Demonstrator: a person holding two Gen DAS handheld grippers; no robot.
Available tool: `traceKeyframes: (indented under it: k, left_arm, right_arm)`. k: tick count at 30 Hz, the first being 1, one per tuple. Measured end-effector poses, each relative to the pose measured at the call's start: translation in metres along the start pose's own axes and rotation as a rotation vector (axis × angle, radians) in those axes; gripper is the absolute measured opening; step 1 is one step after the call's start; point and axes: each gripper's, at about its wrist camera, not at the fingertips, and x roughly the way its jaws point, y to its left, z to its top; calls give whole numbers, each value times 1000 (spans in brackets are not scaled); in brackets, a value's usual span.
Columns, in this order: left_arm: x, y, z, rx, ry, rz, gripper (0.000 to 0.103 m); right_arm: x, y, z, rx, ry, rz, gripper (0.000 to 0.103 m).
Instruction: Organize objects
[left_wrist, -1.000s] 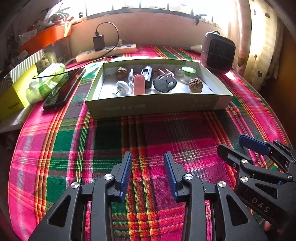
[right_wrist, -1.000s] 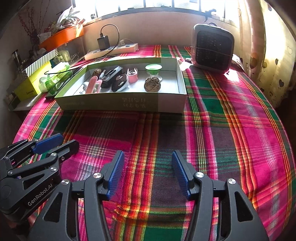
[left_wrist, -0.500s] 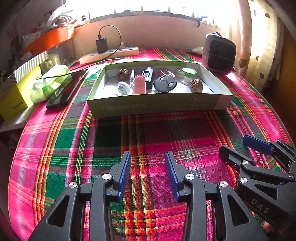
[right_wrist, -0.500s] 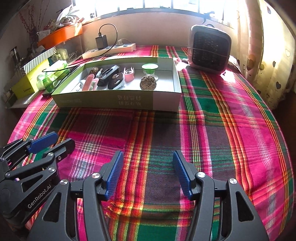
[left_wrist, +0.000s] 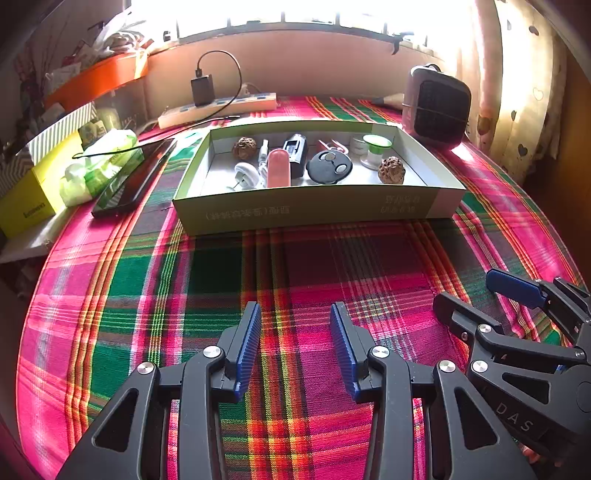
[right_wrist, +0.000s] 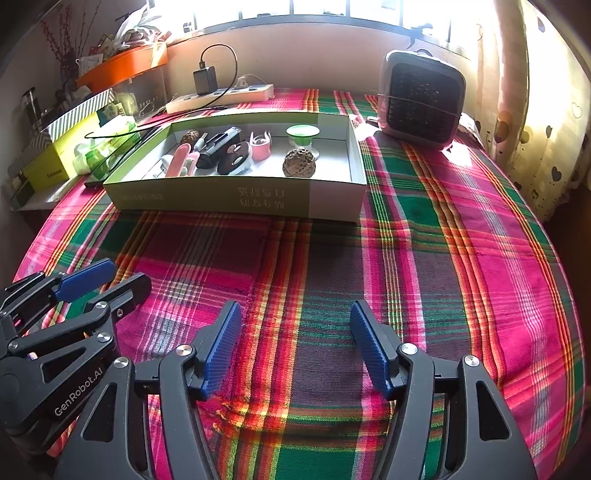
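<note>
A shallow green cardboard box (left_wrist: 317, 210) (right_wrist: 236, 201) sits at the far middle of the plaid cloth. In it lie two walnuts (left_wrist: 391, 170) (left_wrist: 244, 147), a pink capsule (left_wrist: 278, 168), a black round key fob (left_wrist: 328, 167), a black oblong item (left_wrist: 295, 151), a white plug (left_wrist: 246, 173) and a green-topped little cup (left_wrist: 376, 147) (right_wrist: 303, 133). My left gripper (left_wrist: 294, 314) (right_wrist: 127, 273) is open over bare cloth, well short of the box. Beside it, my right gripper (right_wrist: 295, 310) (left_wrist: 476, 291) has its jaws opening, with nothing between them.
A small grey fan heater (right_wrist: 421, 99) stands at the back right. A power strip with a charger (left_wrist: 218, 107) lies behind the box. A dark phone (left_wrist: 133, 177), a green wipes pack (left_wrist: 99, 166) and a yellow box (left_wrist: 29, 199) crowd the left edge.
Both grippers' jaws have spread wider, the right one more. Neither hand has moved, and the box and its contents are as before.
</note>
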Motion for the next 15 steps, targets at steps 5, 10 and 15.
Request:
traceKeyframes:
  k: [5,10,15]
  left_arm:
    - [0,0,0,0,0,0,37]
    - [0,0,0,0,0,0,37]
    - [0,0,0,0,0,0,37]
  right_arm:
    - [0,0,0,-1,0,-1,63]
    - [0,0,0,-1,0,0,63]
    - [0,0,0,0,0,0,64]
